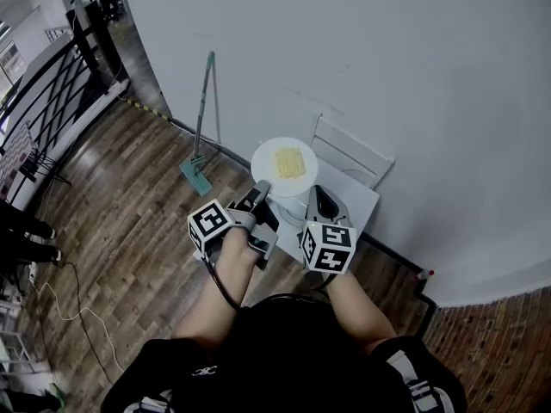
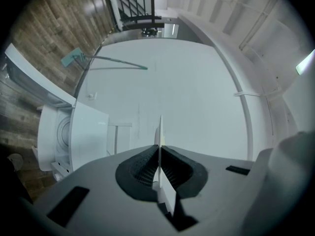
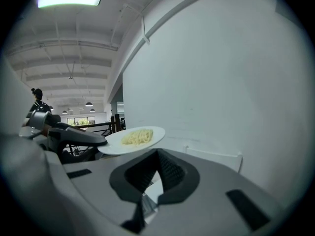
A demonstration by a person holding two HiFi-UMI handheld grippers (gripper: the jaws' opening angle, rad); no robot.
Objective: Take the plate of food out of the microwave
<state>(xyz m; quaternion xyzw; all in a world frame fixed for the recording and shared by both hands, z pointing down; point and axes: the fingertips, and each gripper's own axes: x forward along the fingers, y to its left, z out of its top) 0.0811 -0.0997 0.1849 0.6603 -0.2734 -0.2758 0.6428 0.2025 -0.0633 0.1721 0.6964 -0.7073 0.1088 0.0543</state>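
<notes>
A white plate [image 1: 284, 163] with a heap of pale noodles [image 1: 289, 161] is held up in the air, roughly level, in front of the white wall. My left gripper [image 1: 263, 198] is shut on its near rim. In the left gripper view the plate [image 2: 160, 132] shows edge-on, clamped between the black pads [image 2: 142, 168]. The right gripper view shows the plate [image 3: 132, 140] and noodles [image 3: 137, 136] from the side, with the left gripper [image 3: 101, 142] on its edge. My right gripper [image 1: 320, 198] is just right of the plate, apart from it, jaws together and empty. The white microwave [image 2: 61, 134] stands open below, at the left.
A white cabinet top [image 1: 357, 203] lies under the grippers against the white wall [image 1: 387, 58]. A white chair back [image 1: 353, 149] stands beside it. A teal mop [image 1: 201, 123] leans on the wall to the left. Wooden floor [image 1: 129, 196] and a black railing [image 1: 52, 93] lie further left.
</notes>
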